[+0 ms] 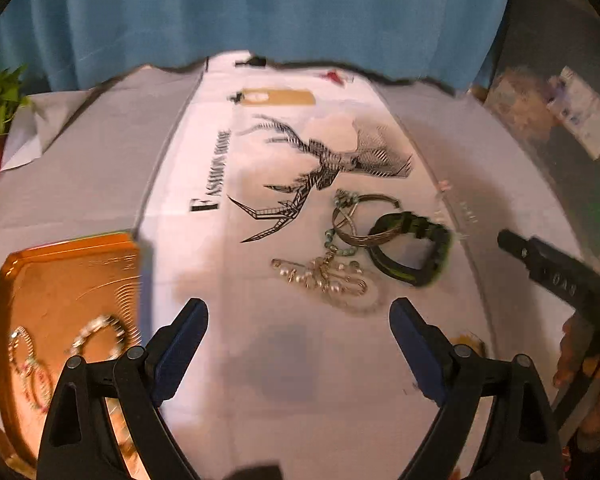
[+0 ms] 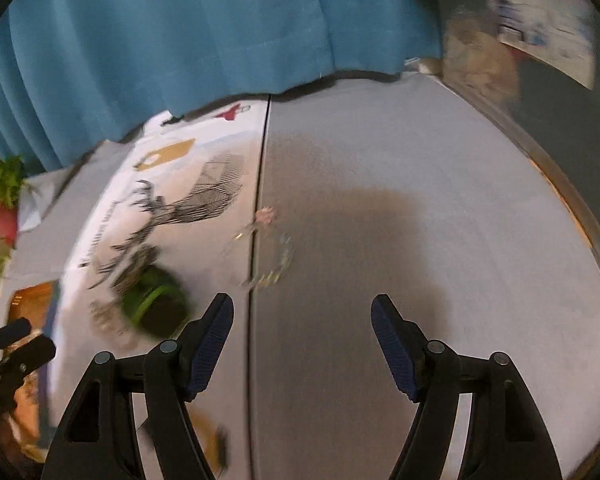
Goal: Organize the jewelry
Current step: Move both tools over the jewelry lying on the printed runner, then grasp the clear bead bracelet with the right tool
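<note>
Left gripper (image 1: 299, 322) and right gripper (image 2: 302, 318) are held spread and empty, orange tray (image 1: 64, 280) with bracelets seen left of the former, pearl brooch (image 1: 320, 278), bangles (image 1: 360, 220) and black-green watch (image 1: 414, 250) piled just ahead.

The left claw (image 1: 299, 322) is wide open, its two blue pads (image 1: 182, 350) far apart with nothing between them. The right claw (image 2: 302, 320) is wide open and holds nothing. A bare hand (image 1: 584, 364) grips the right claw's black handle, off to the side of the left claw.
</note>
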The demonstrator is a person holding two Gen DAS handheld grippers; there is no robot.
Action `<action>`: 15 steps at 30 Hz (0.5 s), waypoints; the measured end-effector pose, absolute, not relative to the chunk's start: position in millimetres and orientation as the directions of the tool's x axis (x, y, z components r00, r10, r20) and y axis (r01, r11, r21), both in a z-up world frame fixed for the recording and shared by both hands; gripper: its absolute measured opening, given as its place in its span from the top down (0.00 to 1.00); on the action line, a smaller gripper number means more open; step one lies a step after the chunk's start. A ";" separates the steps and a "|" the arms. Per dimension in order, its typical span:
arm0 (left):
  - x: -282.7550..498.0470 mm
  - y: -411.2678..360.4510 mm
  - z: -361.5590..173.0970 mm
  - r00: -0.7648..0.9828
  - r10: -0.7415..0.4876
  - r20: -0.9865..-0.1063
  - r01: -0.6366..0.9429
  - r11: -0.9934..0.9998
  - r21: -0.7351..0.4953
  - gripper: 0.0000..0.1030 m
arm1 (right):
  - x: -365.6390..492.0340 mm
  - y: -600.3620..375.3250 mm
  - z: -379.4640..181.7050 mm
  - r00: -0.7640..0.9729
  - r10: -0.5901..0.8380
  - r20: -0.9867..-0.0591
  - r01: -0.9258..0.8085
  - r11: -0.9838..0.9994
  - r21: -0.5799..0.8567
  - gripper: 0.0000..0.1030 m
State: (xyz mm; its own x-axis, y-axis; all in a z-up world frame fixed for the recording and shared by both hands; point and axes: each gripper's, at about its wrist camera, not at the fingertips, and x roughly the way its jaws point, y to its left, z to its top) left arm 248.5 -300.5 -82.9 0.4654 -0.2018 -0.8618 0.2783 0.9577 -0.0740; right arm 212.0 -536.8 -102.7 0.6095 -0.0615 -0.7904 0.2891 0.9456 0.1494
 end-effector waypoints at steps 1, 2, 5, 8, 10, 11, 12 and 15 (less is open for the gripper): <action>253.8 -303.5 -90.0 0.449 -0.196 -0.872 0.275 0.959 -0.074 0.12 | 219.9 -539.0 -108.7 0.601 -0.062 -0.797 0.287 0.947 0.143 0.30; 258.6 -305.3 -96.5 0.431 -0.192 -0.882 0.271 0.960 -0.077 0.12 | 225.3 -539.9 -114.1 0.593 -0.061 -0.803 0.287 0.948 0.140 0.30; 269.3 -307.8 -111.7 0.395 -0.193 -0.898 0.259 0.961 -0.093 0.12 | 238.8 -545.2 -126.2 0.583 -0.049 -0.811 0.279 0.950 0.143 0.30; 272.9 -308.4 -118.6 0.391 -0.190 -0.900 0.247 0.964 -0.096 0.12 | 251.5 -546.4 -130.6 0.585 -0.067 -0.808 0.268 0.956 0.114 0.30; 274.5 -309.4 -119.4 0.411 -0.180 -0.893 0.249 0.965 -0.080 0.11 | 259.3 -543.8 -131.9 0.585 -0.079 -0.807 0.257 0.962 0.092 0.27; 275.1 -310.5 -120.4 0.418 -0.175 -0.891 0.252 0.965 -0.071 0.11 | 264.2 -541.7 -133.4 0.583 -0.090 -0.808 0.249 0.966 0.071 0.26; 274.6 -312.1 -121.4 0.422 -0.166 -0.891 0.257 0.965 -0.058 0.09 | 267.8 -538.8 -134.8 0.581 -0.102 -0.808 0.240 0.970 0.050 0.21; 271.3 -320.4 -125.1 0.437 -0.129 -0.890 0.303 0.953 0.010 0.04 | 273.8 -529.8 -138.3 0.587 -0.149 -0.796 0.217 0.976 -0.023 0.16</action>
